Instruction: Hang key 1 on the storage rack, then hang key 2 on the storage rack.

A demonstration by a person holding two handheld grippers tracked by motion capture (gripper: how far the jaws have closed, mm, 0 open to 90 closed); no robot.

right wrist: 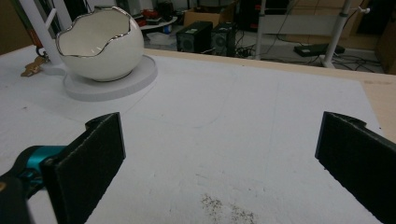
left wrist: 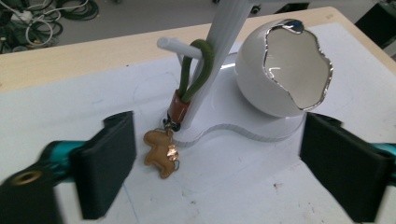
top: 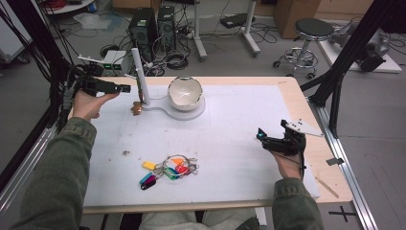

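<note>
A person sits at a table [top: 311,108] covered with a white mat [top: 230,134], holding a hand-held gripper in each hand. The left hand-held gripper [top: 125,88] is at the far left of the table, pointing level toward a white stand [top: 139,72]. Its jaws are released, wide apart, with nothing between them. In the left gripper view, a green loop [left wrist: 198,70] hangs over a short white peg [left wrist: 180,48] on the stand's slanted post. Below the loop sits a brown collar [left wrist: 179,106], and under that dangles a gold animal-shaped charm [left wrist: 161,151], which rests against the mat just beside the foot of the post. The charm lies ahead of the open jaws, nearer the left one, not touching either. The post rises from a flat white base [top: 184,111] that also carries a white egg-shaped bowl [top: 185,92] with a jagged silver rim, right of the post. The right hand-held gripper [top: 260,135] rests near the right edge of the mat, well apart from the stand, its jaws also released and wide open over bare mat. Near the front of the mat, between the two arms, lies a heap of key rings with coloured tags [top: 168,170] in yellow, orange, red, green, blue and dark pink.
</note>
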